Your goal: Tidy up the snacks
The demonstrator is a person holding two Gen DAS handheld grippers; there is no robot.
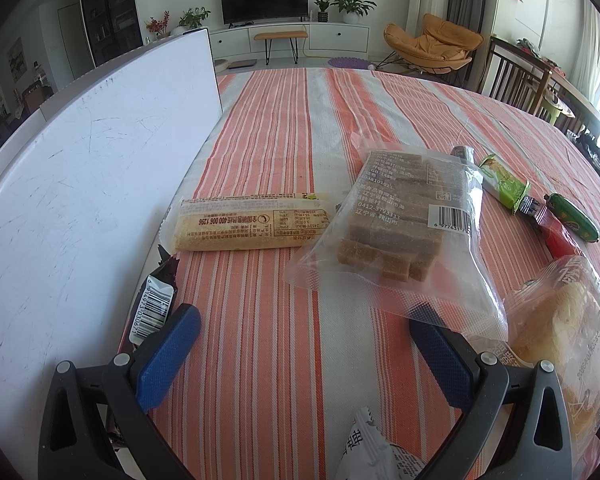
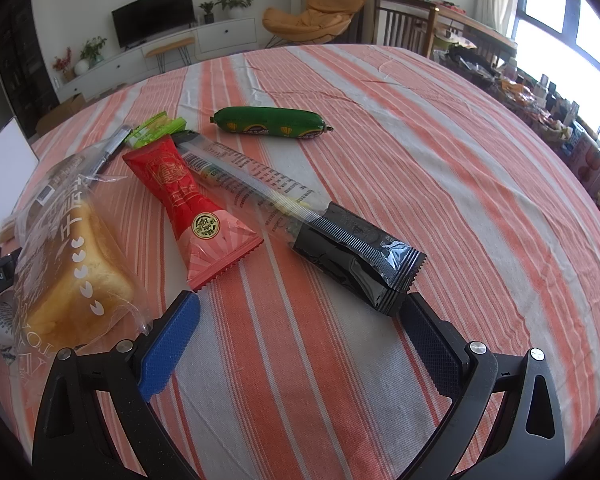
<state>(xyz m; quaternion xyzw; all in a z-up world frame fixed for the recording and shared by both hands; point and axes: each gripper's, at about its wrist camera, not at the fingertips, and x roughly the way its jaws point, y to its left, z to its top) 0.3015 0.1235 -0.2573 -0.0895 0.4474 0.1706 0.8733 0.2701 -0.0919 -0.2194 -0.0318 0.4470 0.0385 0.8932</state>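
Observation:
Snacks lie scattered on a striped tablecloth (image 1: 268, 128). In the left wrist view a clear bag of brown cake slices (image 1: 404, 224) lies ahead, a long tan bar (image 1: 252, 222) to its left, and a small dark packet (image 1: 152, 304) by the left finger. My left gripper (image 1: 304, 344) is open over bare cloth. In the right wrist view a bagged bread loaf (image 2: 72, 264) sits left, with a red packet (image 2: 192, 212), a long clear-and-black packet (image 2: 308, 224) and a green sausage (image 2: 270, 123) ahead. My right gripper (image 2: 300, 336) is open, its right finger beside the black packet's end.
A large white box wall (image 1: 92, 184) stands at the left of the table. A white packet (image 1: 368, 448) lies under the left gripper. The bread bag (image 1: 564, 328) crowds that view's right. A green wafer packet (image 2: 156, 128) lies behind the red one. Chairs and shelves sit beyond the table.

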